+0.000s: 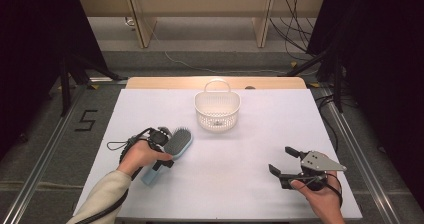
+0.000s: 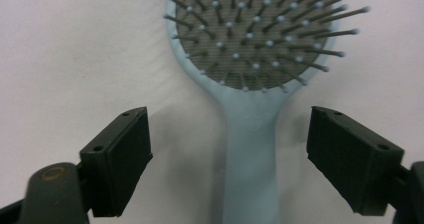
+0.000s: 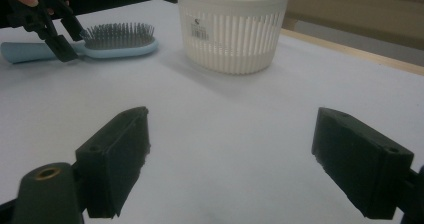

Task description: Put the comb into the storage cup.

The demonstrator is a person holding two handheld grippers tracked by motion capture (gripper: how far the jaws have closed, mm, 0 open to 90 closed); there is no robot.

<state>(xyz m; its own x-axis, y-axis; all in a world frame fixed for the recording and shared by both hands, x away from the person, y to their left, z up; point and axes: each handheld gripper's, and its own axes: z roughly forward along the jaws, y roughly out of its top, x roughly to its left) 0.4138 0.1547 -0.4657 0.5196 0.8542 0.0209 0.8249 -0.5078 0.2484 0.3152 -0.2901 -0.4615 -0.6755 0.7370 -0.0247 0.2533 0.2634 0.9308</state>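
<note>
Hairbrush [image 2: 250, 134], pale blue smooth plastic with an oval pad of ball-tipped bristles, lies flat on the white table [image 1: 240, 184] just left of the ribbed white basket [image 1: 217, 110]; left gripper [image 2: 230, 159] straddles its handle, jaws spread, untouching; right gripper [image 1: 281, 161] gapes empty, well right of the basket.

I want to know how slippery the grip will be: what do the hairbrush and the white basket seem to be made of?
Hairbrush: probably plastic, pale blue, smooth with a matte look and no seams showing on the handle; thin dark pins with small ball tips stand in a grey pad.
Basket: likely moulded plastic, off-white and slightly glossy, with thin vertical slats and a printed label on its wall.
</note>
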